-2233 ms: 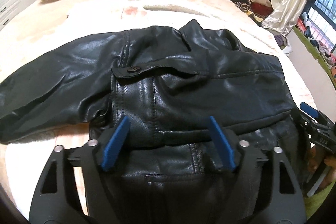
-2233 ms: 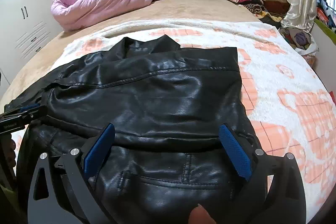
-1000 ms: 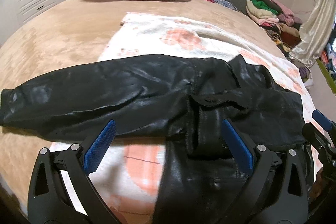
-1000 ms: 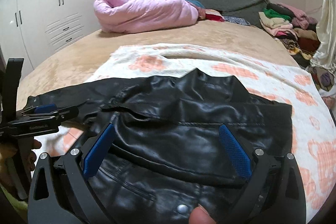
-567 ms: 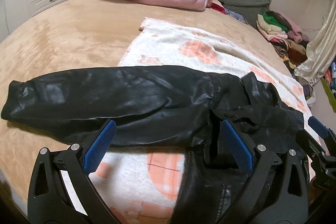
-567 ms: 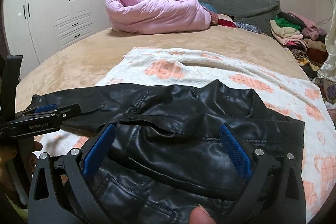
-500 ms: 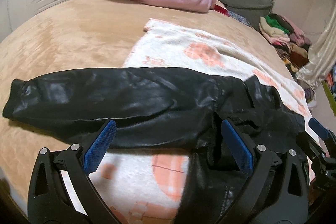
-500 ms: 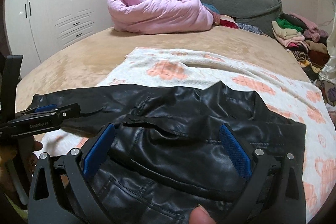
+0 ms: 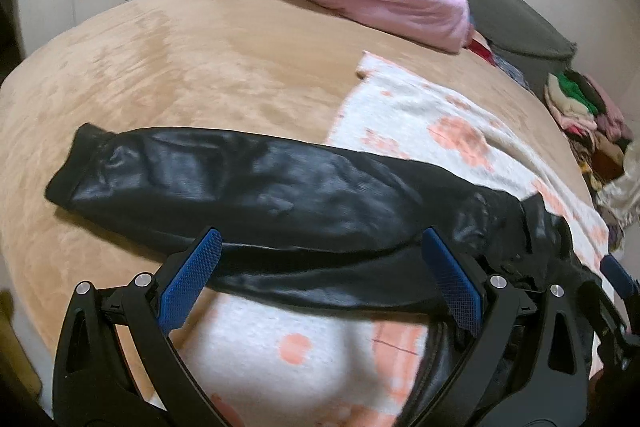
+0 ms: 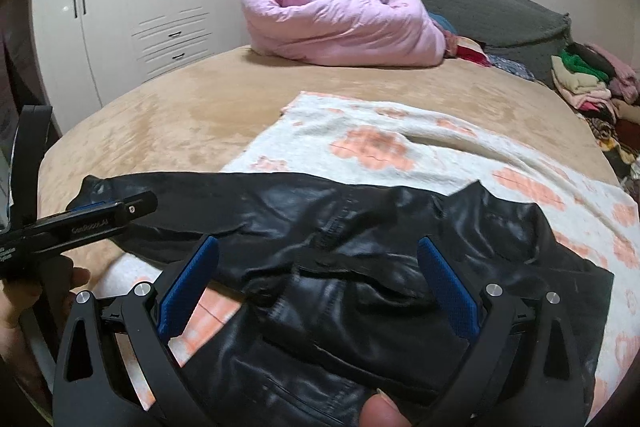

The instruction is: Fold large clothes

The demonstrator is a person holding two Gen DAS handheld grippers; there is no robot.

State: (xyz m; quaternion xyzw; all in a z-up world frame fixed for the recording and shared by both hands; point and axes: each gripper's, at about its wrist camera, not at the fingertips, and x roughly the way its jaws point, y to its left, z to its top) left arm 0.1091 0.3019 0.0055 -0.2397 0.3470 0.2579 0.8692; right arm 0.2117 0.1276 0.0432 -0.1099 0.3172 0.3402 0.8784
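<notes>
A black leather jacket (image 10: 400,267) lies on a white blanket with orange patches (image 10: 400,135) on the bed. Its body is partly folded, and one long sleeve (image 9: 240,183) stretches out to the left onto the tan bedcover. My left gripper (image 9: 320,259) is open, held just above the near edge of that sleeve. My right gripper (image 10: 318,267) is open too, hovering over the jacket's body near the collar. The left gripper (image 10: 92,213) shows from the side at the left of the right wrist view, with a hand under it.
A rolled pink duvet (image 10: 340,23) lies at the head of the bed against a grey headboard (image 10: 460,3). Stacked folded clothes (image 10: 588,79) sit at the far right. White wardrobe doors (image 10: 140,7) line the left wall. Tan bedcover (image 9: 180,67) spreads left of the blanket.
Both grippers have let go of the jacket's body and pulled back and swung left. The left gripper now faces the outstretched sleeve, which fills more of its view.
</notes>
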